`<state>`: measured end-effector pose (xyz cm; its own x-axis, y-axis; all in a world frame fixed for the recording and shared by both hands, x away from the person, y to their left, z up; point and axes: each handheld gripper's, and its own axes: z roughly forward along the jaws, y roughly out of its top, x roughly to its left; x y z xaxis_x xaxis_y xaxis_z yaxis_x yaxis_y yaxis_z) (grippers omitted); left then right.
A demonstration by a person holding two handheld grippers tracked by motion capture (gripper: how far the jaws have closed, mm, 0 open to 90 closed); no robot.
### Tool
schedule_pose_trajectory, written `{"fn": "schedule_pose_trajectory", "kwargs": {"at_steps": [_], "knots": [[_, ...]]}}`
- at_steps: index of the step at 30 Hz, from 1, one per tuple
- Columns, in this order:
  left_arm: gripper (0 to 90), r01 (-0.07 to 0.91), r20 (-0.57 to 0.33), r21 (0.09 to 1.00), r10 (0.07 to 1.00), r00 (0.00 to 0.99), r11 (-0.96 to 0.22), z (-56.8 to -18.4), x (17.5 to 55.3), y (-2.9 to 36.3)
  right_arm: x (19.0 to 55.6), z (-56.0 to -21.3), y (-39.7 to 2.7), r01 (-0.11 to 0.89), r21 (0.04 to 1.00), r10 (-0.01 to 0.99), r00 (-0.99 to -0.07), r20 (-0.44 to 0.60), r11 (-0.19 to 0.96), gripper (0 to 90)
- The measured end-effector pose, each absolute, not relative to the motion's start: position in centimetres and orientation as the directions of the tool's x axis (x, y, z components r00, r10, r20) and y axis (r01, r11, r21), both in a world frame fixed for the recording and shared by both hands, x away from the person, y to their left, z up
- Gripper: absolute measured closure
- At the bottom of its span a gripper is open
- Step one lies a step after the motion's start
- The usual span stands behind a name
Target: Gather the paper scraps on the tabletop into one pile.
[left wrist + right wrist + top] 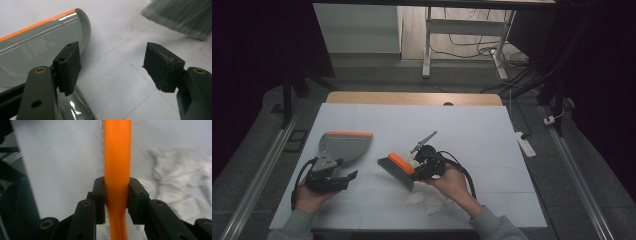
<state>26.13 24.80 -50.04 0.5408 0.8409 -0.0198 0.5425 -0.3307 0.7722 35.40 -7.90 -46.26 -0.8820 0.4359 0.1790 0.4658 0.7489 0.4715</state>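
Right gripper [428, 165] clamped on brush [399, 169] handle; left gripper [343, 177] gaping beside unheld dustpan [344, 145]. Risk: 1 stroke shoving dustpan away, scattering white scraps [426, 201].

No legible text, labels, brands or numbers anywhere.

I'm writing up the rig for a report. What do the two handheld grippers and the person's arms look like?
Both the left gripper and the right gripper are black, each trailing a black cable. In the gripper views their fingers are black ribbed blocks on arms with brass-coloured rivets. A grey three-cornered plate tops the left one. The person wears grey sleeves.
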Motion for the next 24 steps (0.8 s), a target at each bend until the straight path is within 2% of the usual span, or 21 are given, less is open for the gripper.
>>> {"fn": "schedule_pose_trajectory", "kwargs": {"at_steps": [4,6,9,15,21,24], "knots": [[30.5,0.545,-0.018,0.769,0.841,0.541,-0.334,-50.1,26.2,24.7,36.5,-46.1,-9.3,0.497,0.491,0.498,-0.856,0.140,0.716,70.5],[30.5,0.544,-0.014,0.769,0.841,0.541,-0.337,-50.1,26.2,24.7,36.8,-45.8,-10.0,0.510,0.509,0.509,-0.847,0.154,0.694,70.5],[30.5,0.544,-0.011,0.768,0.842,0.540,-0.339,-50.1,26.2,24.6,36.4,-44.7,-10.9,0.508,0.551,0.484,-0.851,0.203,0.662,70.5],[30.4,0.538,-0.011,0.770,0.838,0.546,-0.341,-50.1,26.0,24.3,34.8,-42.1,-12.7,0.458,0.607,0.460,-0.872,0.165,0.649,70.5],[29.7,0.543,-0.027,0.777,0.846,0.532,-0.317,-50.0,26.0,24.5,33.4,-41.2,-15.9,0.472,0.595,0.481,-0.862,0.159,0.650,70.5],[29.3,0.549,-0.034,0.776,0.848,0.528,-0.310,-50.0,26.1,24.5,32.5,-41.4,-16.6,0.454,0.570,0.457,-0.877,0.148,0.685,70.5]]}}
